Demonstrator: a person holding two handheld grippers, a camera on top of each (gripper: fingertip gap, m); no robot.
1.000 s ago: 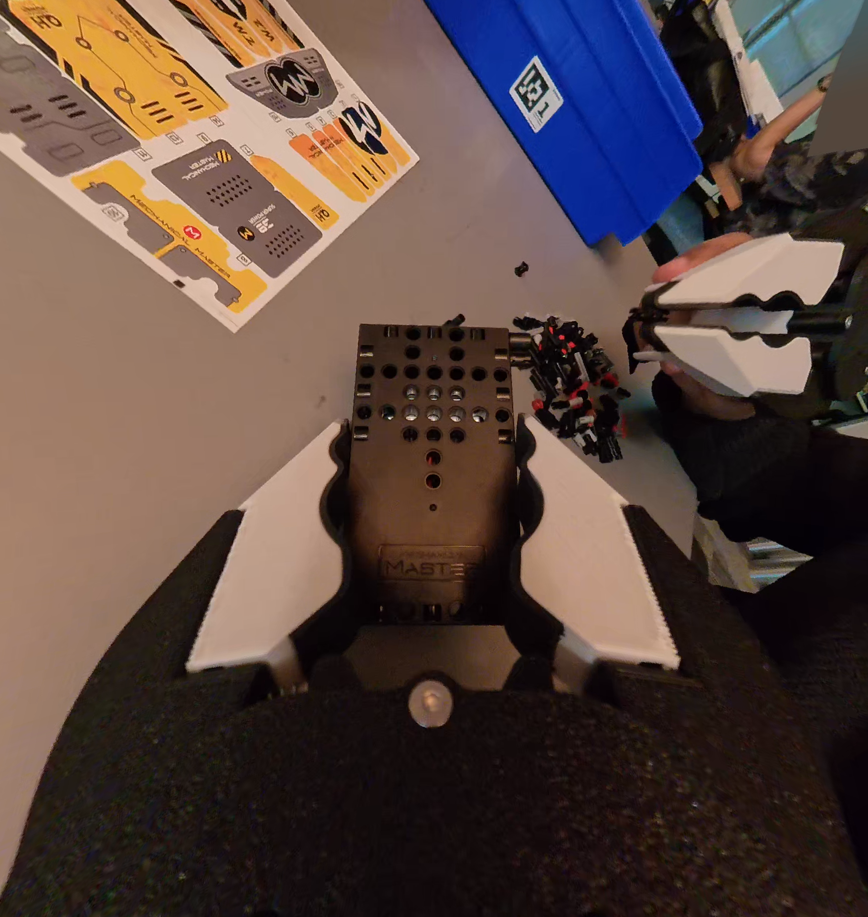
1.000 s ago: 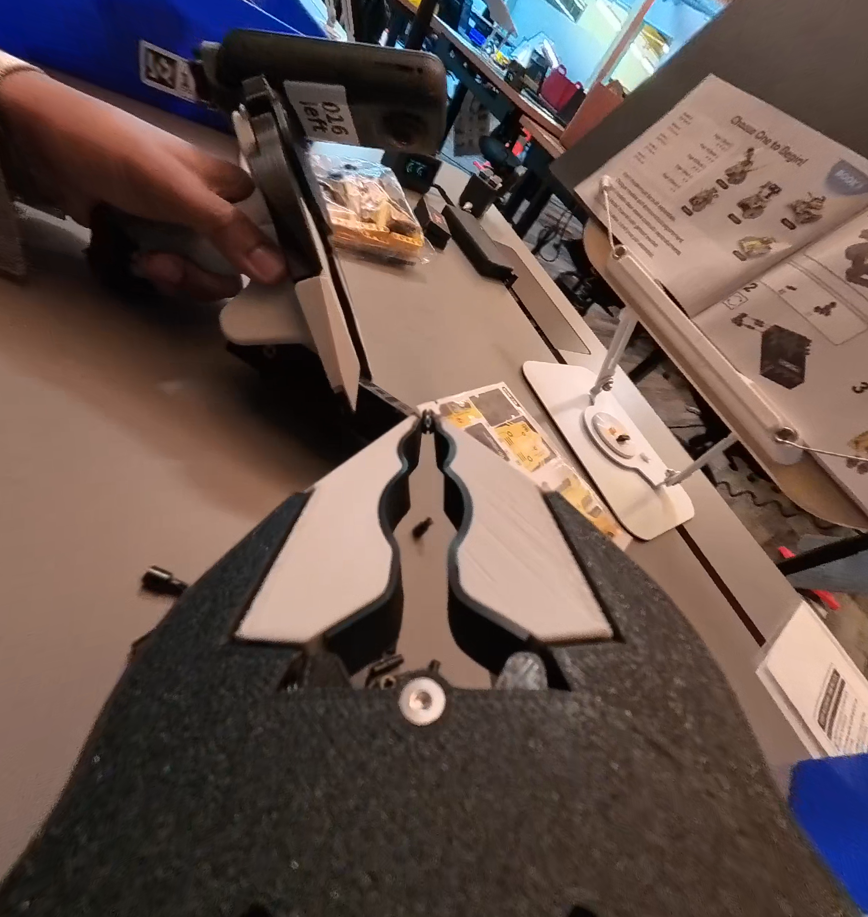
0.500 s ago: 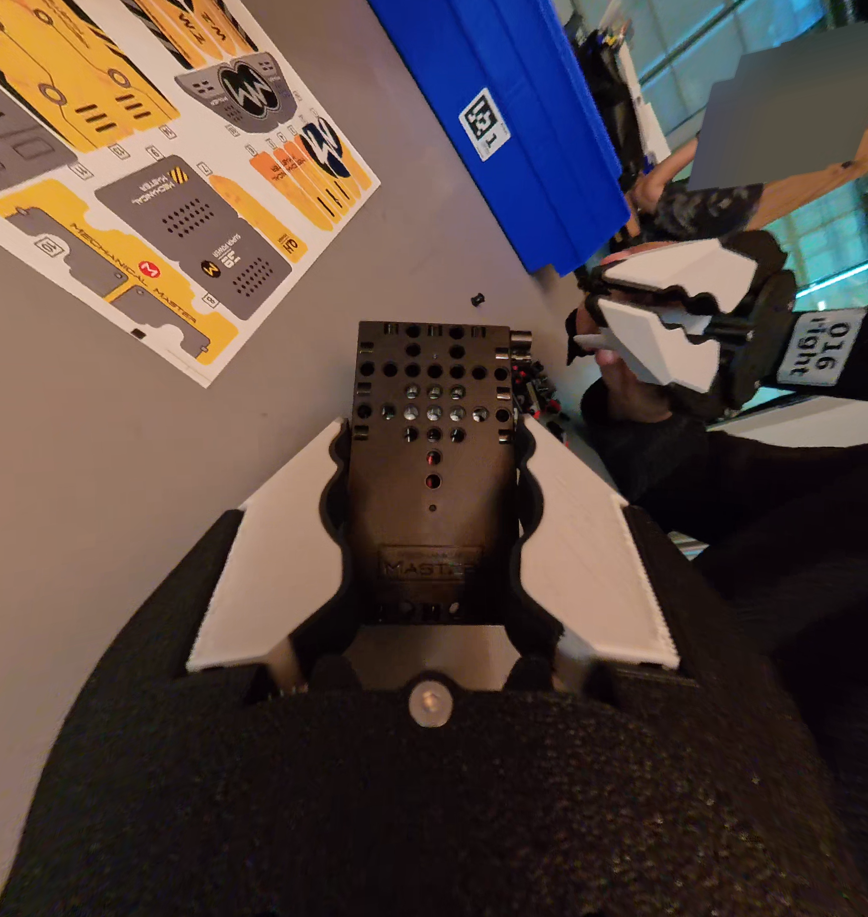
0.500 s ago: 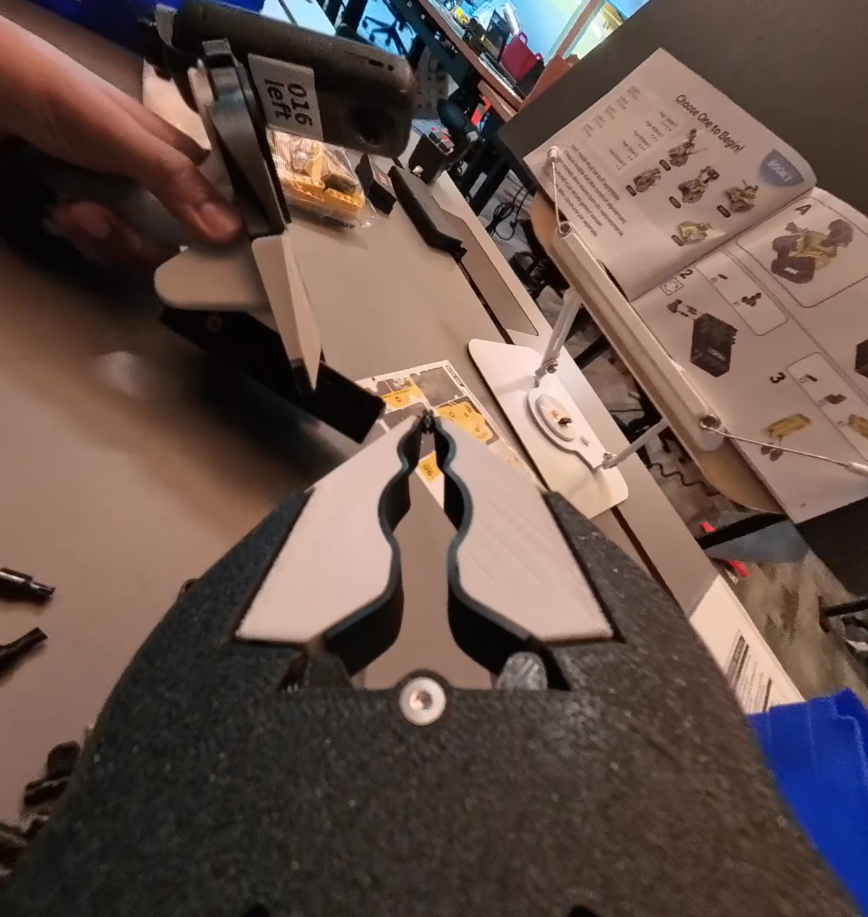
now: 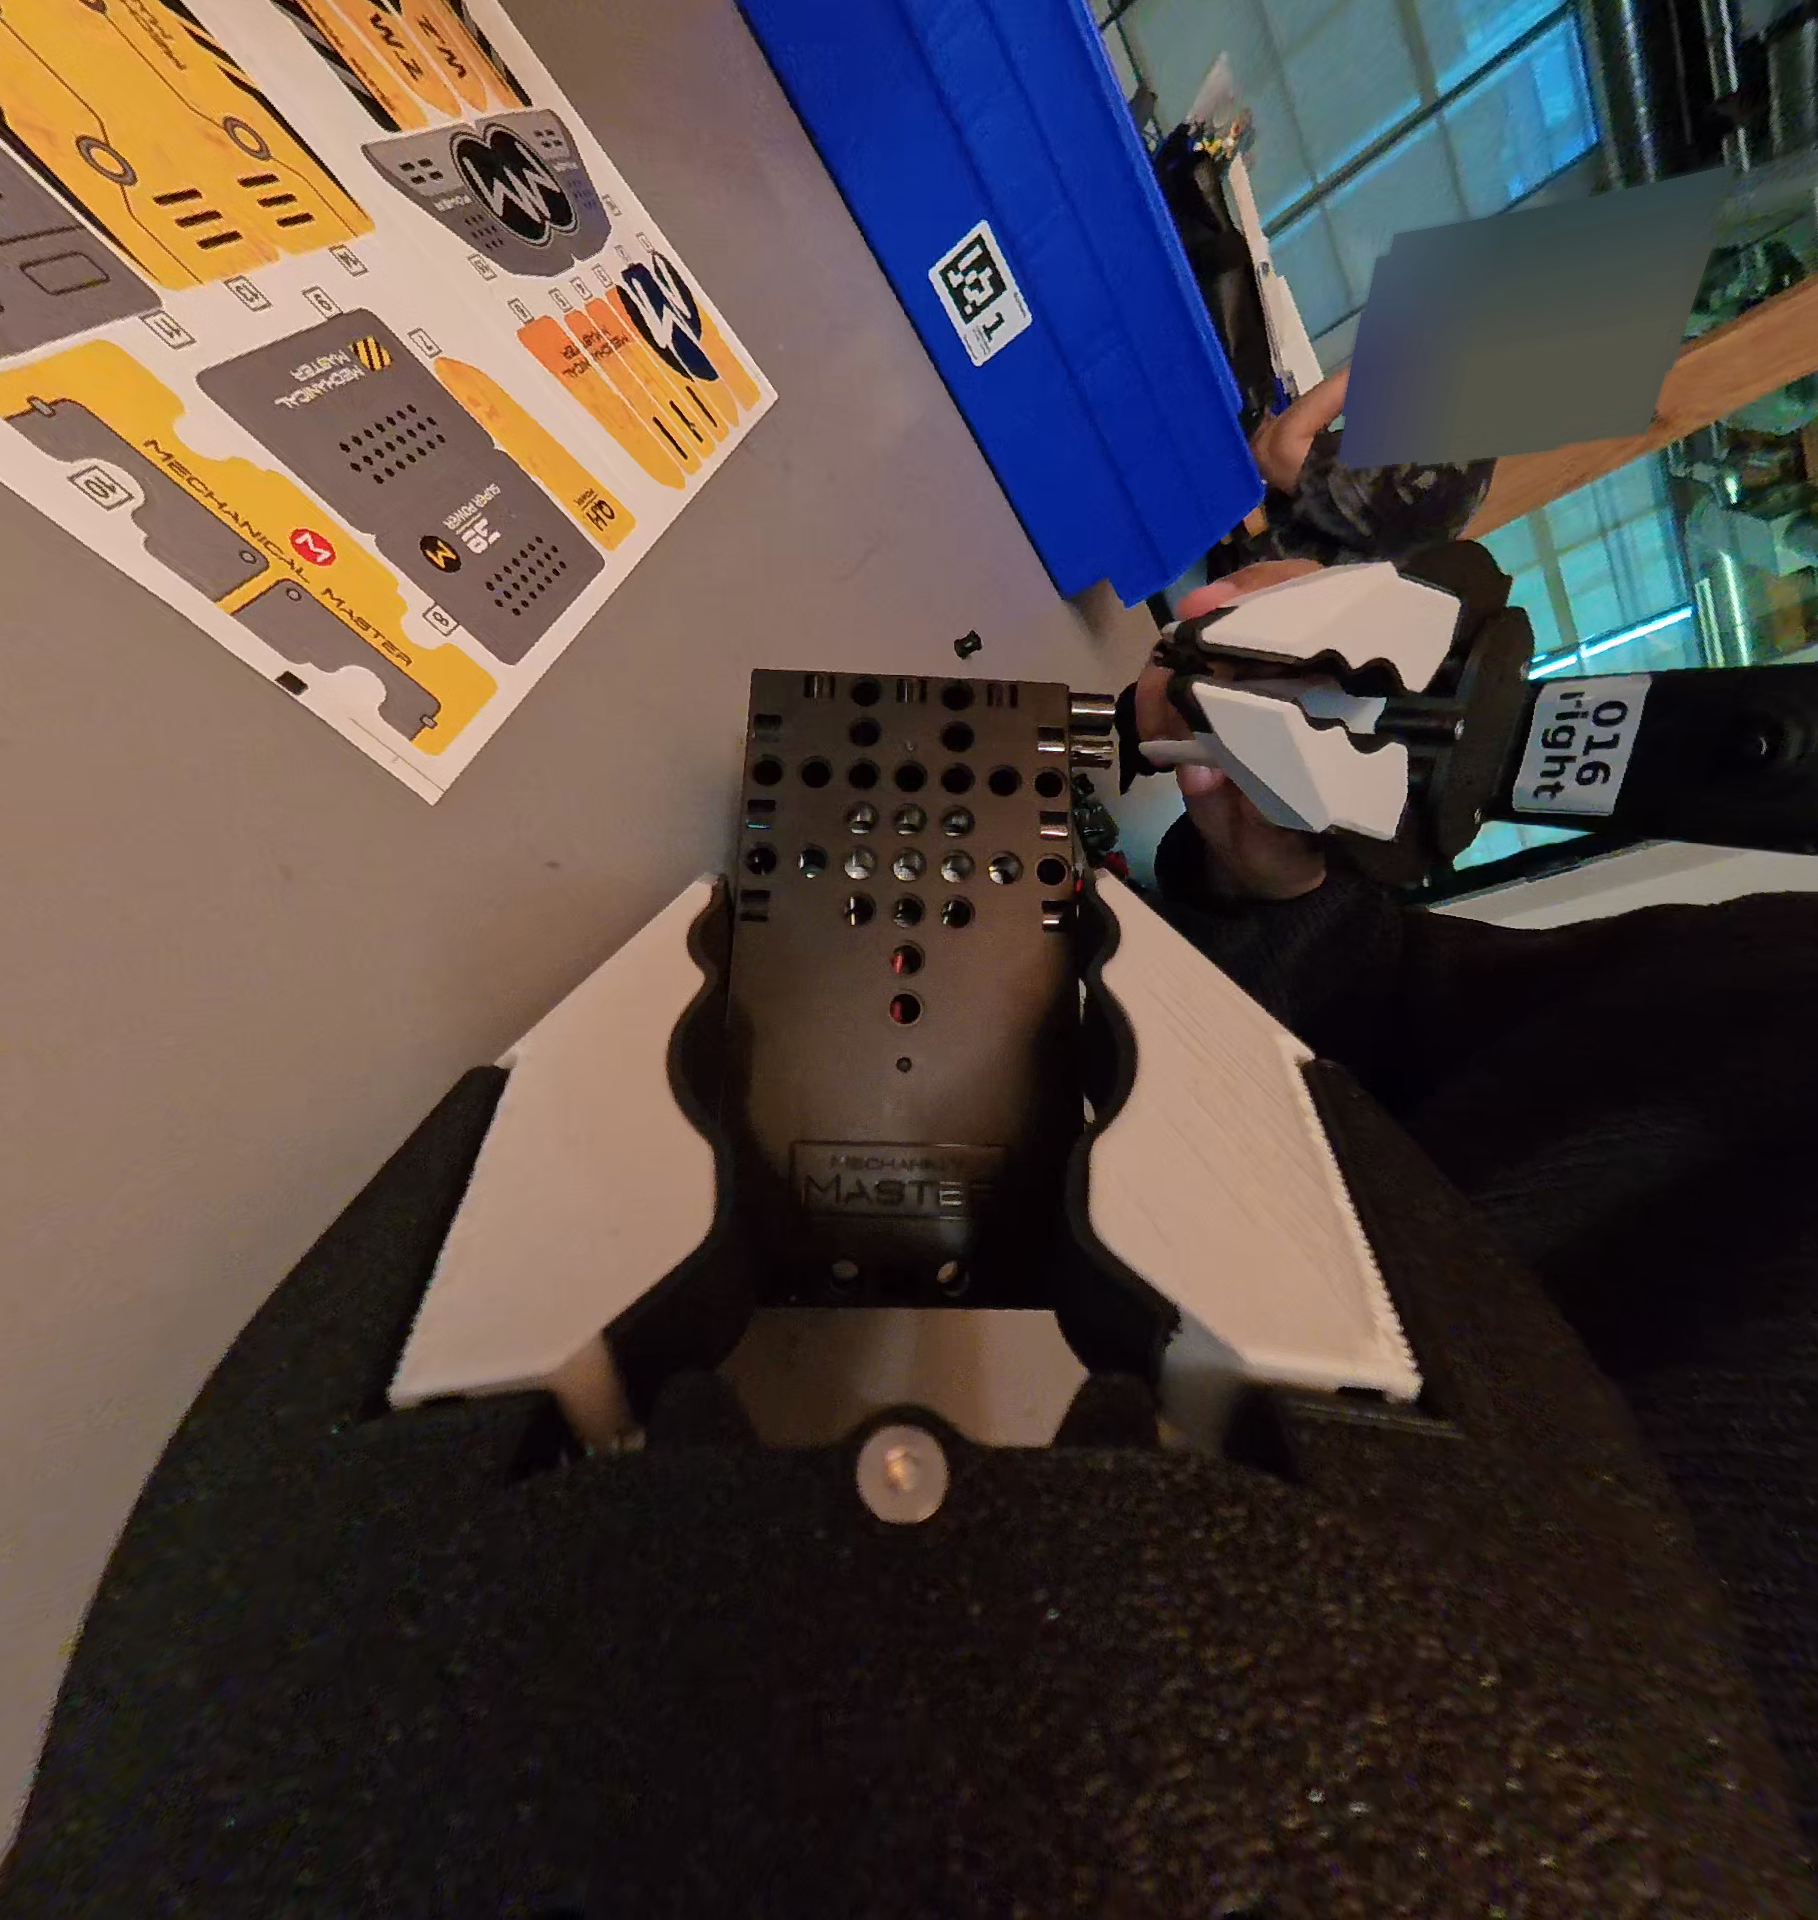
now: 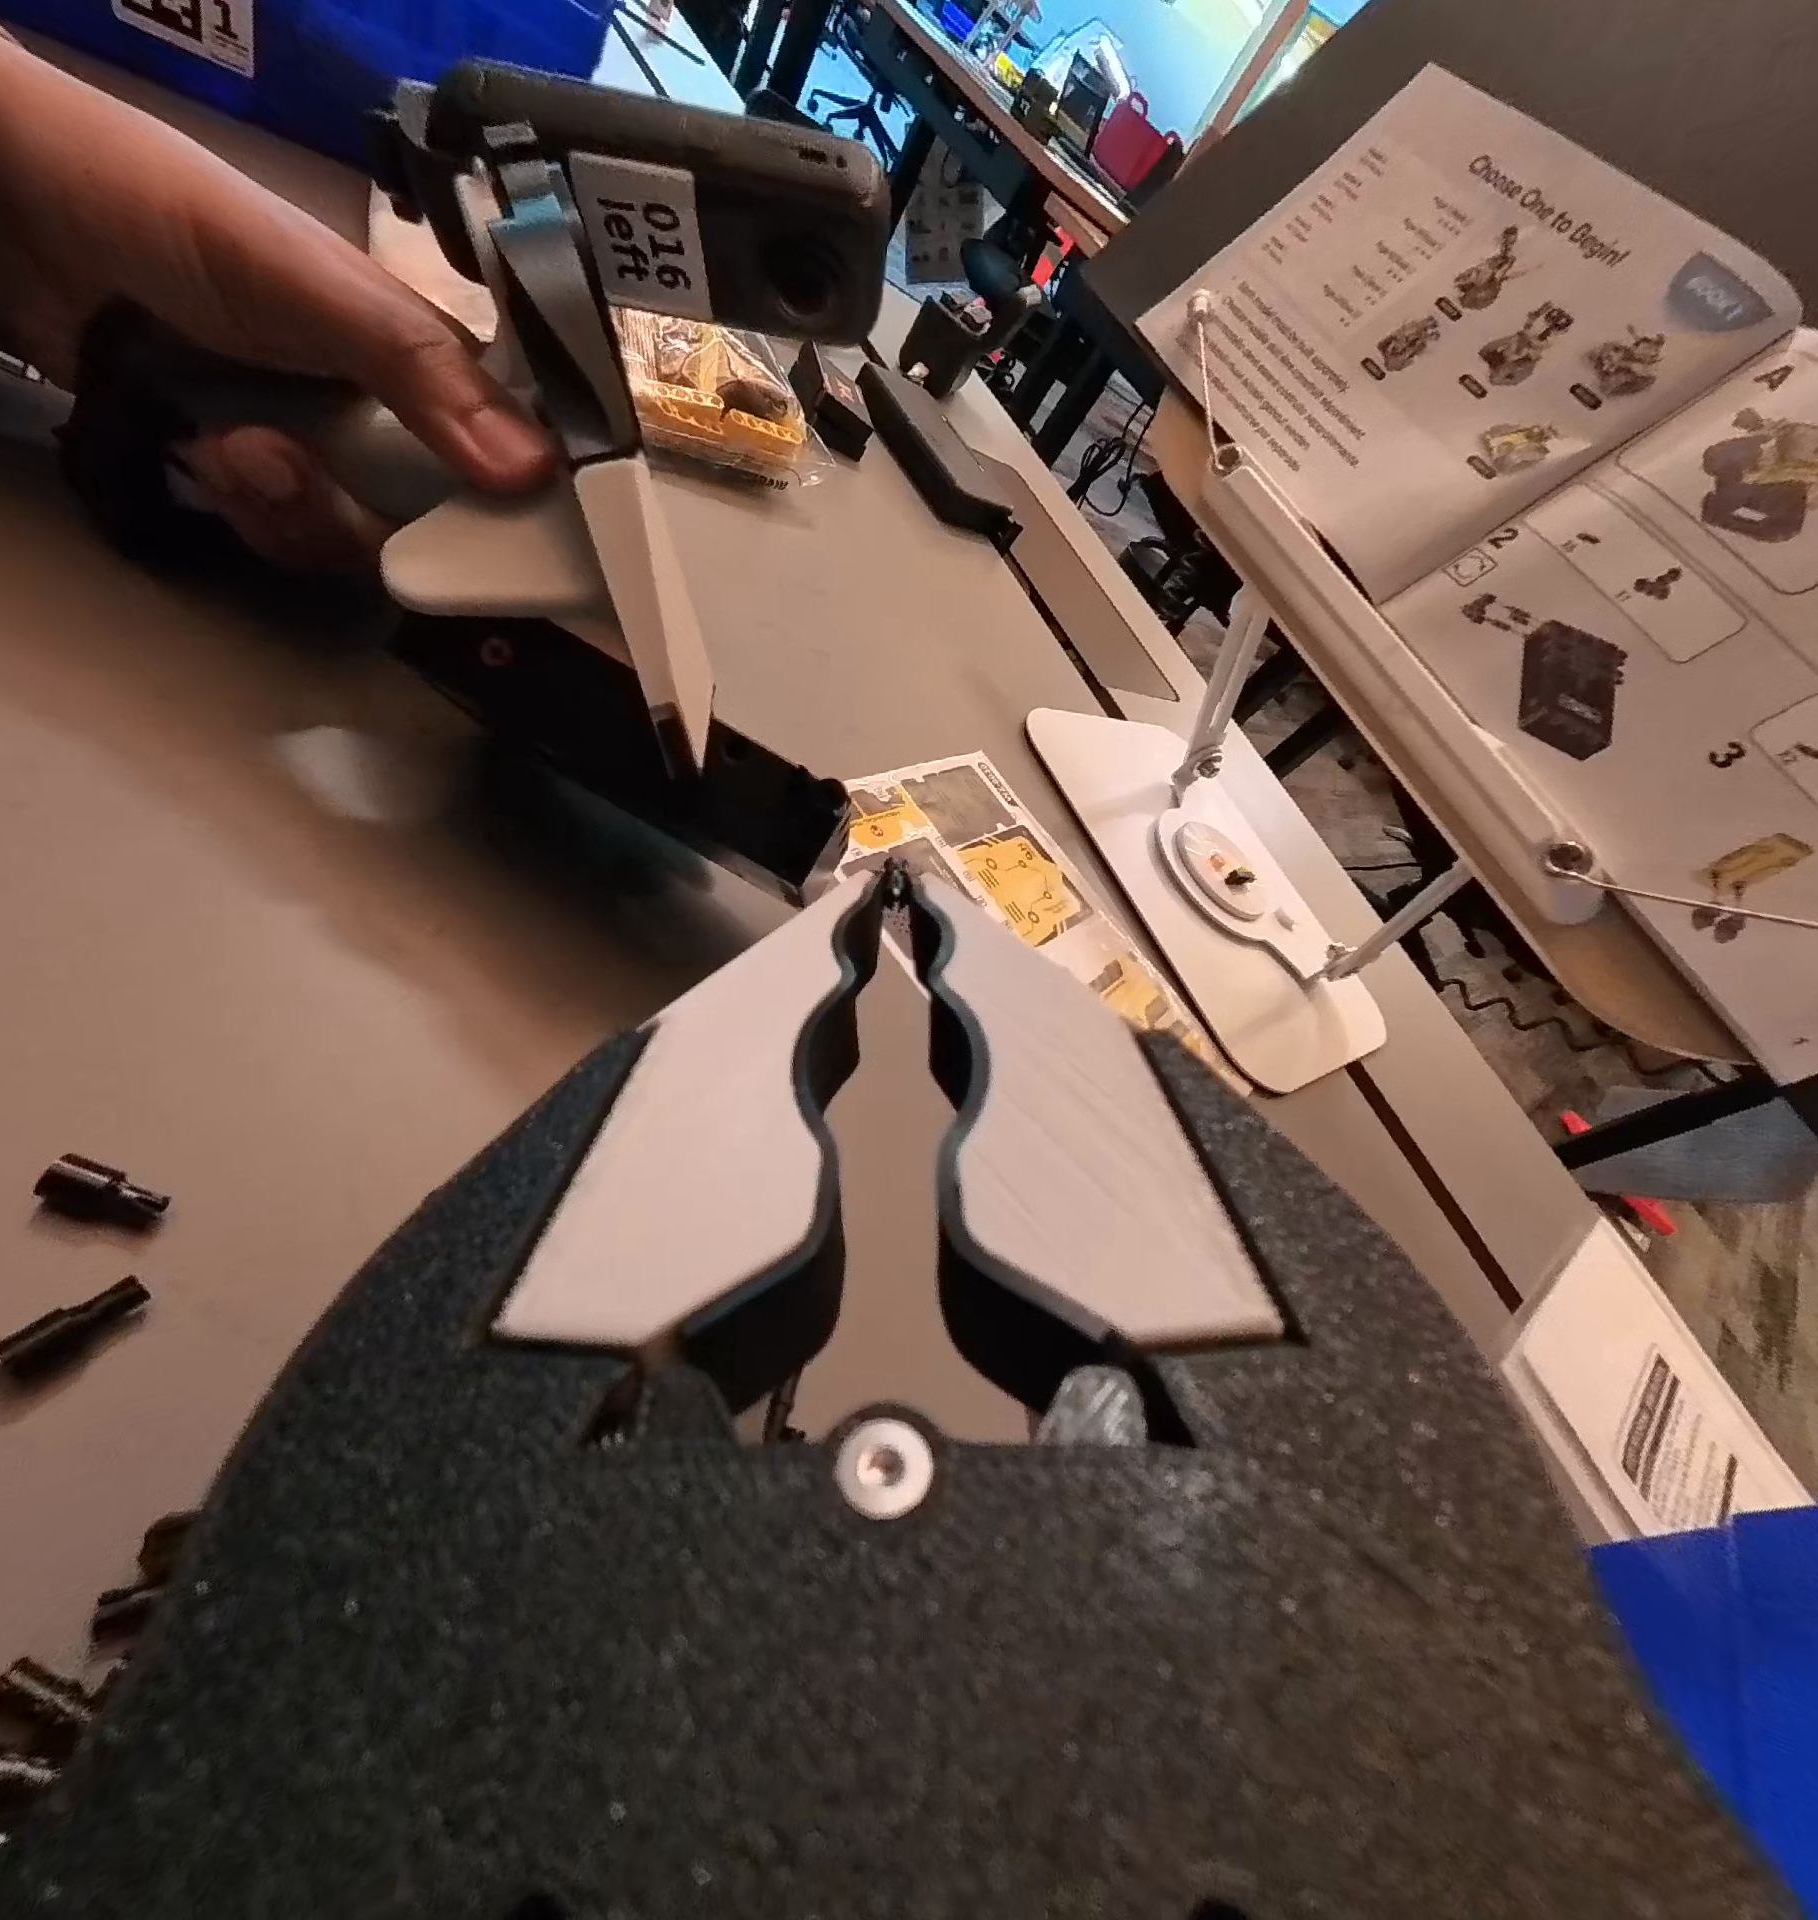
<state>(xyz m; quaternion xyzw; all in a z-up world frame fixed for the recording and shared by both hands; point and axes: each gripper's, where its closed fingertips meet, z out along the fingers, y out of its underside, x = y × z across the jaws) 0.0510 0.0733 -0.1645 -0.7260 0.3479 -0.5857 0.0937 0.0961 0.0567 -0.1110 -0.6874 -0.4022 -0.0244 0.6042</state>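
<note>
My left gripper (image 5: 905, 894) is clamped on the black block (image 5: 900, 977), its long axis running straight out between the fingers, over the grey table (image 5: 209, 1039). My right gripper (image 6: 897, 883), nearly closed, pinches a tiny black pin (image 6: 896, 889), just beside the block's far right corner, tips pointing at it.

My left camera looks steeply down, close over the sticker sheet (image 5: 292, 364); my right camera sits low, facing that sheet (image 6: 972, 873) across the surface (image 6: 209, 883).
</note>
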